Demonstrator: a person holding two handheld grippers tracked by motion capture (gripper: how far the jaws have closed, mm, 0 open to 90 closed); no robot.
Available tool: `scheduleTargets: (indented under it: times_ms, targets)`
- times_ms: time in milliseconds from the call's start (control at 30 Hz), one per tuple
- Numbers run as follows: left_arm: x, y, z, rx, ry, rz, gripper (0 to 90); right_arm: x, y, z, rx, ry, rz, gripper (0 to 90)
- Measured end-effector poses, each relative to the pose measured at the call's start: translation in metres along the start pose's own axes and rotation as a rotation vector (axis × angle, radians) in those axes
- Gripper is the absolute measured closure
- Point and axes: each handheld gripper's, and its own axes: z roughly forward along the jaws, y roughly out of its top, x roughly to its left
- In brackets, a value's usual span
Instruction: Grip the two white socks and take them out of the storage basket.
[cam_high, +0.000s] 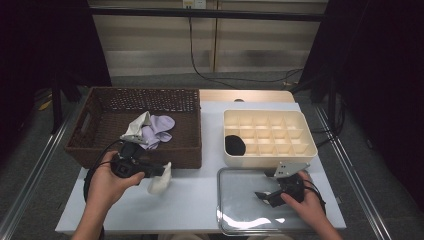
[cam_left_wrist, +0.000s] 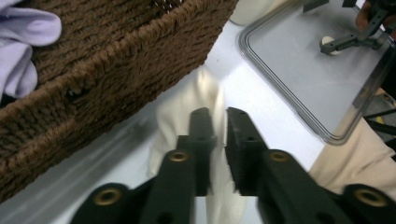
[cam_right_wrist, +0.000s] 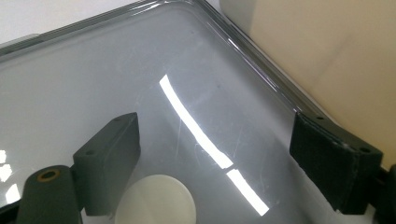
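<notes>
Left tool (cam_high: 159, 171) pinches a cream sock (cam_high: 161, 182) beside the basket (cam_high: 95, 145), lifting it clear; right tool (cam_high: 264, 195) waits wide open over the tray (cam_high: 235, 220).

No readable writing in your views

You have no label, brand, number or sign to read on the wicker basket (cam_high: 90, 131), the cream divider box (cam_high: 270, 156), the clear tray (cam_high: 235, 220) or the cloth pieces (cam_high: 160, 184); the small pale plates on the far wall (cam_high: 194, 3) are too small and blurred for you to make out.
</notes>
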Motion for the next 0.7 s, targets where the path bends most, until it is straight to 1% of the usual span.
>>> scheduleTargets:
  times_ms: [67, 133, 167, 267, 300, 333, 367, 400, 433, 500, 533, 567, 600, 633, 667, 700]
  targets:
    - [0.0, 0.0, 0.001, -0.006, 0.01, 0.011, 73.0, 0.0, 0.0, 0.0, -0.001, -0.001, 0.001, 16.0]
    - [0.001, 0.0, 0.001, -0.008, 0.015, 0.004, 69.0, 0.0, 0.0, 0.0, -0.001, -0.001, 0.001, 15.9]
    - [0.005, 0.002, -0.001, -0.016, 0.026, -0.008, 68.2, 0.0, 0.0, 0.0, -0.001, -0.002, 0.001, 15.9]
    - [0.009, 0.008, -0.007, -0.031, 0.06, -0.005, 64.2, 0.0, 0.0, 0.0, -0.001, -0.001, 0.001, 16.0]
    - [0.011, 0.009, -0.008, -0.044, 0.062, -0.01, 63.0, 0.0, 0.0, 0.0, -0.001, -0.001, 0.001, 15.9]
    - [0.011, 0.009, -0.008, -0.044, 0.062, -0.01, 61.6, 0.0, 0.0, 0.0, -0.001, -0.002, 0.001, 15.9]
    - [0.015, 0.013, -0.012, -0.055, 0.094, -0.014, 59.6, 0.0, 0.0, 0.0, -0.001, -0.002, 0.001, 16.0]
    - [0.017, 0.016, -0.013, -0.059, 0.116, -0.011, 58.8, 0.0, 0.0, 0.0, -0.001, -0.002, 0.001, 16.0]
    - [0.019, 0.018, -0.014, -0.066, 0.123, -0.013, 57.6, 0.0, 0.0, 0.0, -0.001, -0.002, 0.001, 15.9]
    - [0.026, 0.022, -0.016, -0.095, 0.141, -0.02, 52.9, 0.0, 0.0, 0.0, -0.001, -0.001, 0.001, 15.9]
    - [0.026, 0.022, -0.016, -0.095, 0.141, -0.02, 52.3, 0.0, 0.0, 0.0, -0.001, -0.001, 0.001, 15.9]
    - [0.032, 0.026, -0.016, -0.117, 0.163, -0.03, 50.1, 0.0, 0.0, 0.0, -0.001, -0.001, 0.001, 16.0]
    - [0.034, 0.028, -0.017, -0.119, 0.181, -0.028, 47.4, 0.0, 0.0, 0.0, -0.001, -0.002, 0.001, 15.9]
    - [0.037, 0.03, -0.017, -0.122, 0.18, -0.028, 45.8, 0.0, 0.0, 0.0, -0.001, -0.002, 0.001, 16.0]
    - [0.04, 0.033, -0.017, -0.125, 0.179, -0.038, 44.9, 0.0, 0.0, 0.0, -0.001, -0.002, 0.001, 16.0]
    - [0.043, 0.035, -0.017, -0.128, 0.196, -0.039, 43.3, 0.0, 0.0, 0.0, -0.001, -0.002, 0.001, 16.0]
